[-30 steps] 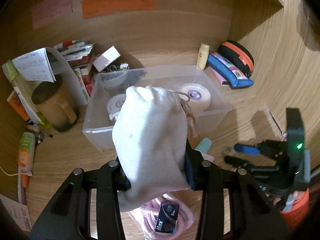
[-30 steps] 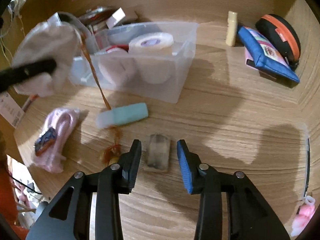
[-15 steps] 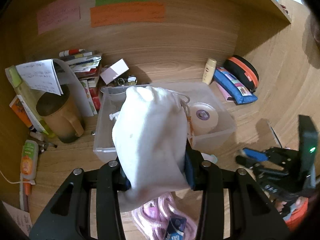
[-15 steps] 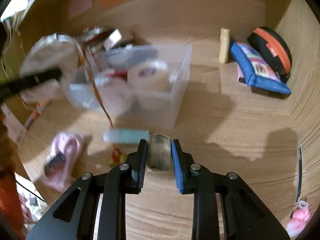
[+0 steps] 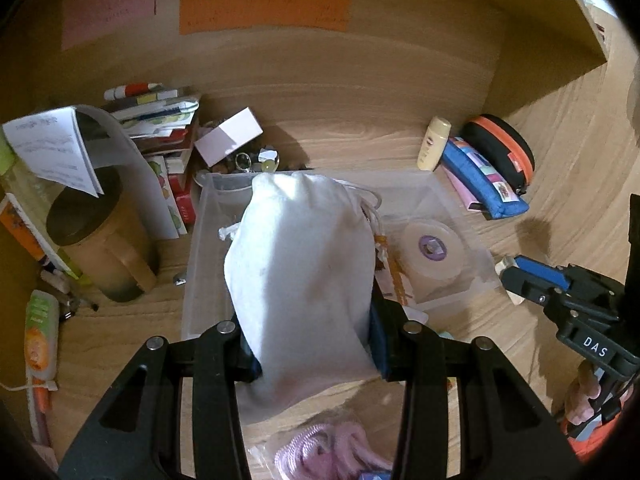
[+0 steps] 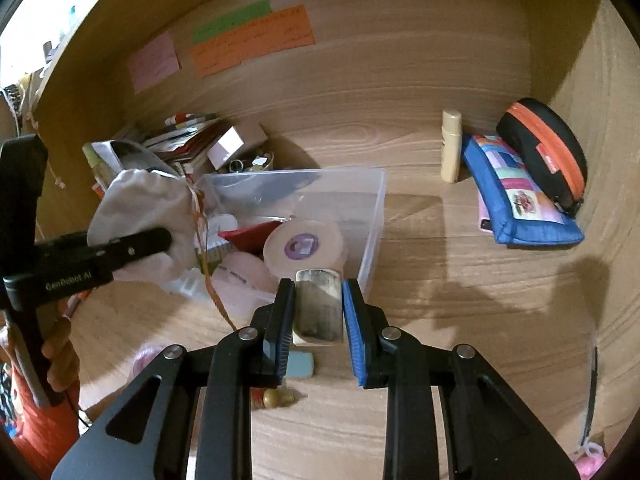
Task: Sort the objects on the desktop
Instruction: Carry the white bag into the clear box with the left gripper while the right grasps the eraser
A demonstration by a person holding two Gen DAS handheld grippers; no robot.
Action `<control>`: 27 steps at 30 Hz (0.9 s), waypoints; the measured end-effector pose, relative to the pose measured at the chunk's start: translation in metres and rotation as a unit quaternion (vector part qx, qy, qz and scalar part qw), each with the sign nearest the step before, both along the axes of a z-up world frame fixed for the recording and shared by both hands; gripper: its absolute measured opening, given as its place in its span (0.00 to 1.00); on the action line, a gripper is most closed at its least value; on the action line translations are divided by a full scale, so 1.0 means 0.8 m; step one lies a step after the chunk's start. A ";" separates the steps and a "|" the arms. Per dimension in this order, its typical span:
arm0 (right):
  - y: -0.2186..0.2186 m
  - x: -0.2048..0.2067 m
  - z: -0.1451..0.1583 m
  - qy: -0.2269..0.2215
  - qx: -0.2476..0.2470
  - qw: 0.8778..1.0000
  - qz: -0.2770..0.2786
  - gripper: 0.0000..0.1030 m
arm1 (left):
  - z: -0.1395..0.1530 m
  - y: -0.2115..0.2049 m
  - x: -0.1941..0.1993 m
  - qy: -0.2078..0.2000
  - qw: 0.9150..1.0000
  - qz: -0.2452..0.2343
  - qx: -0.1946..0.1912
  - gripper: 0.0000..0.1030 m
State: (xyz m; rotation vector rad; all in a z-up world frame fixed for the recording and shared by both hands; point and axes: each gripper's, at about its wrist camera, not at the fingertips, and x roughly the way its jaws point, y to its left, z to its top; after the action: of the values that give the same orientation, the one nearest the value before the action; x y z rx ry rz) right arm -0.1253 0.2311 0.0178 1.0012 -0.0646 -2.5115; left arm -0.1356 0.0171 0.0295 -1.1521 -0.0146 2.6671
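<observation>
Above the bin (image 5: pixel 444 196), the left gripper (image 5: pixel 310 344) clamps the pouch (image 5: pixel 300 264); the right gripper (image 6: pixel 318 312) pinches a block (image 6: pixel 318 304), with the bin at 11 o'clock, nearer the left.

pink, green, orange sticky notes (image 5: pixel 264 8) stuck on back wall | brown mug (image 5: pixel 104 248) stood left on wooden surface (image 6: pixel 460 280) | stacked booklets (image 5: pixel 160 120) lay behind it
</observation>
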 end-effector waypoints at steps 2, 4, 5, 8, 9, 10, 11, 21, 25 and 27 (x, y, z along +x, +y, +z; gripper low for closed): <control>-0.005 -0.007 -0.003 -0.002 0.000 1.000 0.001 0.22 | -0.006 -0.002 -0.009 -0.005 1.000 0.000 0.001 0.40; -0.009 -0.015 -0.006 -0.004 0.000 1.000 -0.003 0.22 | -0.011 -0.003 -0.016 -0.011 1.000 0.000 0.003 0.40; -0.010 -0.019 -0.008 -0.006 -0.002 1.000 -0.003 0.22 | -0.013 -0.004 -0.019 -0.013 1.000 -0.001 0.005 0.40; -0.014 -0.029 -0.014 -0.012 -0.003 1.000 -0.002 0.22 | -0.019 -0.005 -0.027 -0.016 1.000 -0.002 0.004 0.40; -0.015 -0.031 -0.015 -0.013 -0.002 1.000 -0.001 0.22 | -0.020 -0.005 -0.028 -0.016 1.000 -0.003 0.003 0.40; -0.015 -0.033 -0.015 -0.013 -0.002 1.000 -0.001 0.22 | -0.022 -0.005 -0.031 -0.017 1.000 -0.003 0.003 0.40; -0.015 -0.034 -0.015 -0.011 -0.001 1.000 -0.002 0.22 | -0.024 -0.005 -0.033 -0.018 1.000 -0.004 0.003 0.40; -0.017 -0.043 -0.021 -0.007 0.009 1.000 -0.008 0.21 | -0.047 -0.002 -0.052 -0.035 0.999 -0.008 -0.002 0.42; -0.026 -0.038 -0.021 0.003 0.037 0.999 -0.010 0.21 | -0.047 -0.001 -0.049 -0.036 0.999 -0.006 -0.011 0.45; -0.028 -0.036 -0.022 0.005 0.048 0.999 -0.009 0.21 | -0.046 -0.001 -0.048 -0.036 0.999 -0.004 -0.012 0.46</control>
State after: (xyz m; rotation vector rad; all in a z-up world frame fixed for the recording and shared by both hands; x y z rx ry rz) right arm -0.1537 0.2083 0.0003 1.0285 0.0501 -2.5577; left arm -0.1738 0.0163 -0.0076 -1.2523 0.0110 2.6242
